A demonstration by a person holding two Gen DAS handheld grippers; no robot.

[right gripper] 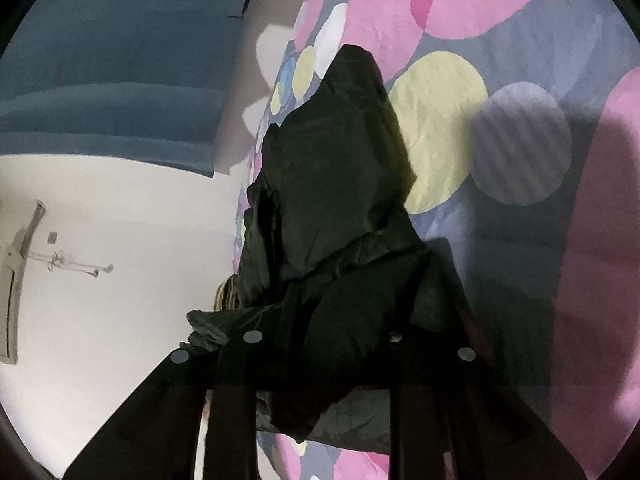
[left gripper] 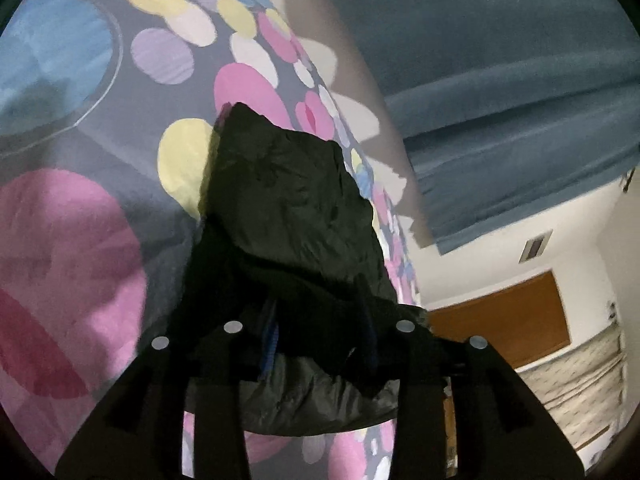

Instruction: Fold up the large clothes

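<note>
Left gripper (left gripper: 320, 332) has the near edge of the black garment (left gripper: 288, 200) bunched between its fingers (left gripper: 218, 360); the dark fabric hides the pads, so I can't tell whether they pinch it or have let go. The garment lies folded into a long narrow bundle on the bedspread (left gripper: 80, 240), grey with pink, yellow, blue and lilac circles, running away from the grippers. Blue curtain (left gripper: 500, 80) hangs beyond the bed, with a white wall (left gripper: 500, 248) and brown door (left gripper: 500, 312) beside it. Right gripper (right gripper: 324, 340) sits at the same near end, cloth draped over and between its fingers (right gripper: 236, 380); grip equally unreadable. A striped bit of fabric (right gripper: 226, 296) pokes out at the bundle's left edge. No containers anywhere here.
</note>
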